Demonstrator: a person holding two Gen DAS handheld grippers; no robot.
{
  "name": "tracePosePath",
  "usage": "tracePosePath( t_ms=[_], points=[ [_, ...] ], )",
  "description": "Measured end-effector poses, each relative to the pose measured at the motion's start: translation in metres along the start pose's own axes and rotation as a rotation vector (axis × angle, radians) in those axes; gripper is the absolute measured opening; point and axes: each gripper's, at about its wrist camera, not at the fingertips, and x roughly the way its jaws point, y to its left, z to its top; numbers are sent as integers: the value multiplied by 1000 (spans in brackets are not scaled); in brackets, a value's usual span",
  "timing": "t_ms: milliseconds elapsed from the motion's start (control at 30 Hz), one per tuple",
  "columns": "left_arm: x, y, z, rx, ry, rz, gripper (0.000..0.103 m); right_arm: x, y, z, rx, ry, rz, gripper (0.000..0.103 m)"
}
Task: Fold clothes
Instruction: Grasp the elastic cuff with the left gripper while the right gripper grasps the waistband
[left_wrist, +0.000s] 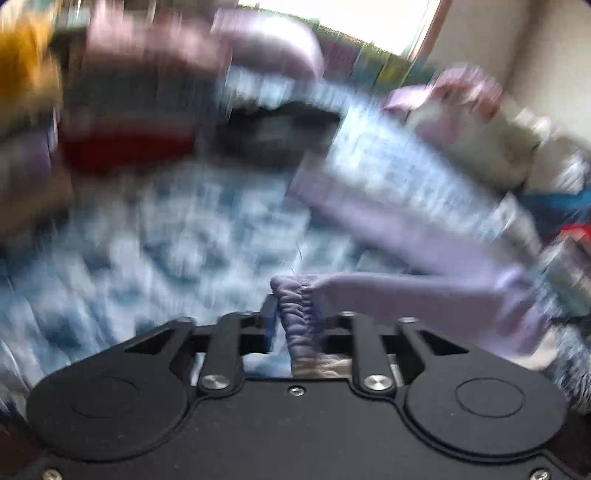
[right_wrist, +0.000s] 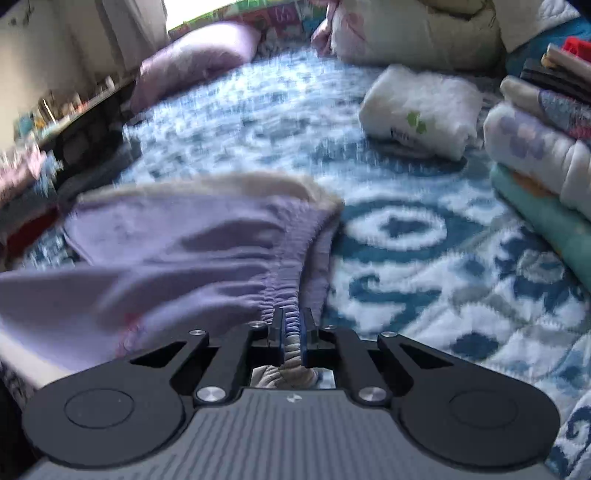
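Observation:
A lilac garment with a gathered elastic waistband and a pale fleecy lining is held by both grippers above a blue-and-white patterned bedspread. My left gripper is shut on the waistband; the cloth stretches to the right from it. My right gripper is shut on the waistband; the garment spreads to the left. The left wrist view is heavily blurred by motion.
A folded white towel lies on the bedspread at the back right. A stack of folded clothes stands at the right edge. A lilac pillow and pale bedding lie at the back. Dark and red clothes sit at the left.

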Motion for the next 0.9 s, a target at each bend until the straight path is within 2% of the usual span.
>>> tracePosePath(
  t_ms=[67, 133, 233, 267, 333, 433, 533, 600, 667, 733, 800, 900],
  points=[
    [10, 11, -7, -58, 44, 5, 50, 1, 1, -4, 29, -6, 5, 16],
    [13, 17, -14, -100, 68, -9, 51, 2, 2, -8, 52, -13, 8, 33],
    [14, 20, -24, -126, 91, -13, 51, 6, 2, -13, 61, -17, 7, 32],
    [14, 18, -26, -112, 86, -9, 41, 4, 2, -13, 65, -23, 11, 29],
    [20, 9, -26, -72, 96, -8, 14, -2, 0, -12, 74, -38, 23, 15],
    [20, 4, -23, -56, 82, 5, 13, -11, -2, -12, 88, -62, 41, 11],
    [19, 4, -26, -54, 82, 1, 13, -26, -9, -13, 95, -73, 51, 11],
    [23, 8, -28, -78, 89, -9, 13, -23, -7, -19, 24, -4, -1, 11],
    [24, 12, -28, -118, 98, -33, 22, -12, 0, -27, -60, 59, -65, 11],
    [19, 12, -26, -123, 96, -36, 29, -11, 0, -27, -30, 48, -63, 12],
    [11, 8, -24, -95, 68, -4, 29, -16, 3, -25, -13, 0, -68, 16],
    [-1, 2, -21, -48, 22, 26, 29, -22, 14, -23, -56, -46, -136, 21]
  ],
)
